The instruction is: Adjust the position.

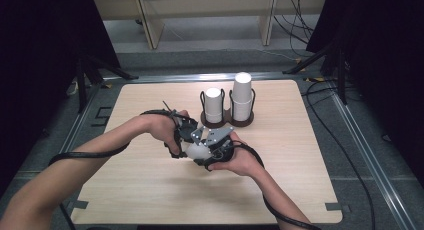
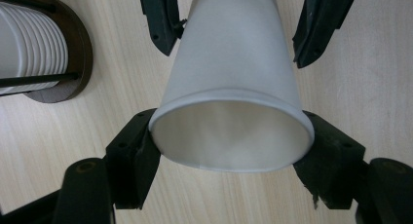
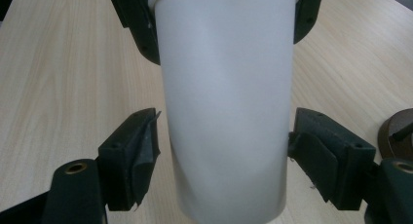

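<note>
Paper cup (image 2: 229, 87) held in front of the holder (image 1: 226, 121), left gripper (image 2: 229, 151) clamped on its rim, right gripper (image 3: 224, 151) jaws just off the wall: light, thin, crushable, so grip gently near the stiffer rim.

Pale wood-grain worktop (image 1: 150, 190) with rounded corners, framed by a grey metal rail. Toward the far middle, a dark brown double holder (image 1: 227, 121) with thin black wire uprights, standing upright on its base. In its left well, a short stack of white cups (image 1: 213, 104); in its right well, a taller stack of white cups (image 1: 241, 95), rising well above the wires. In the left gripper view, ribbed cup rims lying against the brown base. Beyond the worktop, light wooden furniture legs (image 1: 150, 20) on a grey floor, with black cables (image 1: 295, 25) trailing at the right. Dark curtains at both sides.
</note>
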{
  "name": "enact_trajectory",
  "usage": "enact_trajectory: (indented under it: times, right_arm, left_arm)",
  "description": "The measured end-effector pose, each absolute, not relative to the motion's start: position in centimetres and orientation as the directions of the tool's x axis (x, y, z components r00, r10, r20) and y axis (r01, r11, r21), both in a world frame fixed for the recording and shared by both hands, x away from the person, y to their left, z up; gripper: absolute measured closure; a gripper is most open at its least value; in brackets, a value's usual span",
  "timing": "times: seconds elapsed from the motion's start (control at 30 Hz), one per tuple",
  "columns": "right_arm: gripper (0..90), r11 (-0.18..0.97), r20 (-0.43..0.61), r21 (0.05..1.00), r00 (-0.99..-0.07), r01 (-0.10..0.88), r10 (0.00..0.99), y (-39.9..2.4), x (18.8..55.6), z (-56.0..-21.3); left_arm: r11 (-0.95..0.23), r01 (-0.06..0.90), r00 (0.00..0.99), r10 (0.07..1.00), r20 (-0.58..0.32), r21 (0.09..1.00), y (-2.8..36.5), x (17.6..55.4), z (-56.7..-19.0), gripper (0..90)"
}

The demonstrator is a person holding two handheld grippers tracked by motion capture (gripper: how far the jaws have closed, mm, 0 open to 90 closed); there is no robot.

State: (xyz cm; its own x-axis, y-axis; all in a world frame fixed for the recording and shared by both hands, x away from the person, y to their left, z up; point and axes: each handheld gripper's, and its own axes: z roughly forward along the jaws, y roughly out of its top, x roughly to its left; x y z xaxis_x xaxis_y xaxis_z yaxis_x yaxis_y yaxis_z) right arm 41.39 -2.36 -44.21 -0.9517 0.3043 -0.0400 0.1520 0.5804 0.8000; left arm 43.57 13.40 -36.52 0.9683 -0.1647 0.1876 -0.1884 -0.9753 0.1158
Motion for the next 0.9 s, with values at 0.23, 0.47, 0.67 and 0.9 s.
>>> enact_trajectory:
  times: [0.23,0.47,0.67,0.9]
  right_arm:
    - [29.3,0.579,-0.065,0.806,-0.956,0.119,0.287,-2.31,41.55,-44.35]
    - [32.7,0.581,-0.065,0.806,-0.957,0.116,0.281,-2.33,41.51,-44.37]
    - [34.1,0.578,-0.05,0.805,-0.957,0.132,0.287,-2.44,41.41,-44.54]
    - [35.5,0.584,-0.036,0.799,-0.956,0.147,0.291,-2.71,41.1,-44.57]
  left_arm:
    - [-0.972,-0.203,0.966,-0.178,0.189,0.123,13.13,43.38,-36.4,29.4]
    - [-0.97,-0.214,0.963,-0.189,0.191,0.12,12.86,43.27,-36.21,29.5]
    - [-0.965,-0.23,0.959,-0.202,0.199,0.124,12.7,43.14,-36.22,30.0]
    - [-0.958,-0.244,0.957,-0.213,0.199,0.148,12.68,43.06,-36.27,30.4]
